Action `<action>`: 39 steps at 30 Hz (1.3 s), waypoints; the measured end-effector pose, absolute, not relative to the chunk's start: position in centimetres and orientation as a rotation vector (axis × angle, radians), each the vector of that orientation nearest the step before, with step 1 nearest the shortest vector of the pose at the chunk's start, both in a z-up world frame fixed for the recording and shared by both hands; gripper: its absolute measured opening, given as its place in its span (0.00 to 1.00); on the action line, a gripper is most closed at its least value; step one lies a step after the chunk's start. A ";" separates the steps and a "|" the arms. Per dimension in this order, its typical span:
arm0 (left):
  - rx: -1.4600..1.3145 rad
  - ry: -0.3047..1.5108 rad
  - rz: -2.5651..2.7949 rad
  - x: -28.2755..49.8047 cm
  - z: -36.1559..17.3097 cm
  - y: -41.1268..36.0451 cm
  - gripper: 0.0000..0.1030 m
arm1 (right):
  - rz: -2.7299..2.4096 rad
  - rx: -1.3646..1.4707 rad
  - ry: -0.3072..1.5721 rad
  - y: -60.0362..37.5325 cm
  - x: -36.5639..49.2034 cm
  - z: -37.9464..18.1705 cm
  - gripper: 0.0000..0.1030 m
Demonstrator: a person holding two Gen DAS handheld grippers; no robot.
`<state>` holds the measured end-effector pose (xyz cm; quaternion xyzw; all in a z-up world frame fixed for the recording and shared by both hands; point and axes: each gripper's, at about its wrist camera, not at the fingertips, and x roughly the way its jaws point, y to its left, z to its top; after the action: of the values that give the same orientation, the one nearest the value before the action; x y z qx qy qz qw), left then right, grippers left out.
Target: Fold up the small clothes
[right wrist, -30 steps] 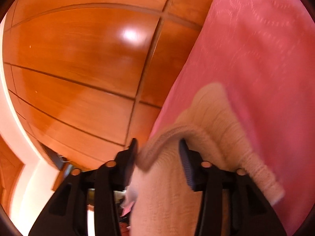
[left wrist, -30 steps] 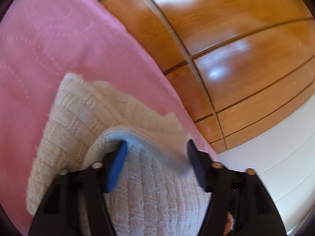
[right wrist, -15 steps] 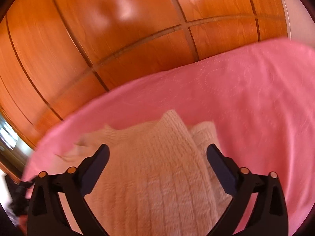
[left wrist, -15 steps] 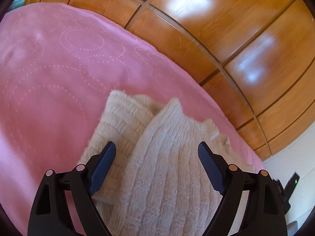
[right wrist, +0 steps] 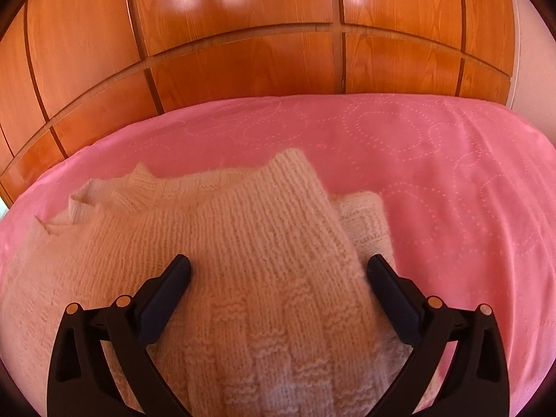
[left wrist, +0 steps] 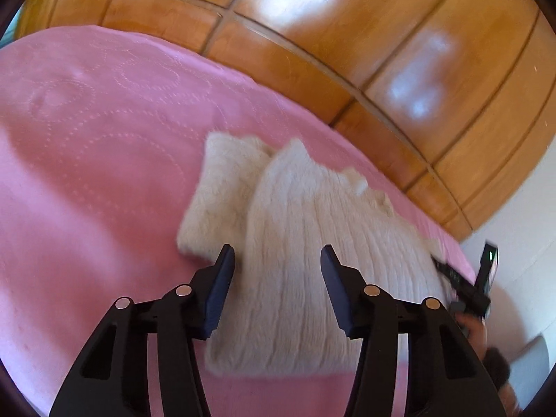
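A cream knitted sweater [left wrist: 299, 243] lies folded on the pink bedspread [left wrist: 87, 173], one part laid over another. My left gripper [left wrist: 276, 260] is open and empty, held just above the sweater's near part. In the right wrist view the same sweater [right wrist: 226, 243] fills the lower middle, with a lower layer showing at its right side. My right gripper [right wrist: 278, 271] is open wide and empty over the sweater. The right gripper [left wrist: 462, 285] also shows at the right edge of the left wrist view.
Polished wooden wardrobe panels [right wrist: 243, 52] stand behind the bed. The pink bedspread [right wrist: 451, 191] stretches bare to the right of the sweater. A white wall [left wrist: 521, 191] is at the far right of the left wrist view.
Both grippers let go of the sweater and opened. They drew back from it, and the lifted fold now lies flat on the sweater's other part.
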<state>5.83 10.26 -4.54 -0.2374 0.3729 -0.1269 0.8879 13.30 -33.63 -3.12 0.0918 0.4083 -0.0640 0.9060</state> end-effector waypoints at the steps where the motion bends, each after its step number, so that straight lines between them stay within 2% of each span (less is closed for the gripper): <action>1: -0.474 0.795 -0.279 5.8 -4.7 10.0 0.48 | -0.136 0.185 0.840 -33.5 13.4 -2.9 0.98; 3: -0.422 0.823 -0.276 6.0 -5.1 9.2 0.46 | -0.137 0.183 0.836 -33.6 13.2 -2.9 0.98; 5: -0.427 0.834 -0.274 6.1 -5.4 9.2 0.30 | -0.129 0.196 0.831 -33.8 13.0 -2.7 0.98; 6: -0.441 0.836 -0.278 6.1 -5.4 9.4 0.15 | -0.122 0.207 0.828 -33.9 13.1 -2.8 0.98; 7: -0.478 0.852 -0.309 6.3 -5.3 9.6 0.06 | -0.110 0.227 0.824 -34.2 12.9 -2.8 0.98; 11: -0.556 0.892 -0.388 6.1 -3.7 10.6 0.05 | -0.069 0.302 0.832 -35.6 12.8 -1.9 0.98; 14: -0.588 0.904 -0.397 5.0 -2.5 12.1 0.05 | -0.128 0.208 0.861 -36.1 12.1 -1.2 0.98; 19: -0.436 0.969 -0.327 4.6 -6.2 10.7 0.05 | -0.092 0.331 0.888 -37.6 11.5 -3.0 0.98; 24: -0.496 0.911 -0.259 4.6 -5.8 10.6 0.13 | -0.105 0.332 0.872 -37.6 11.3 -3.2 0.98; 26: -0.477 0.878 -0.221 4.5 -4.5 10.4 0.21 | -0.115 0.324 0.855 -37.4 10.9 -3.2 0.98; 28: -0.409 0.778 -0.175 4.5 -2.1 9.5 0.36 | -0.122 0.323 0.845 -37.4 10.7 -3.2 0.98; 31: -0.334 0.664 -0.199 4.6 0.6 7.6 0.49 | -0.134 0.315 0.840 -37.3 10.4 -3.3 0.98; 39: -0.083 0.747 -0.438 10.4 0.7 -3.8 0.50 | -0.145 0.304 0.846 -37.1 10.6 -3.7 0.98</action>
<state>10.44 -3.83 0.72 -0.0401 0.3618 -0.2123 0.9069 10.57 -37.12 -3.72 0.1467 0.4087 -0.0702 0.8981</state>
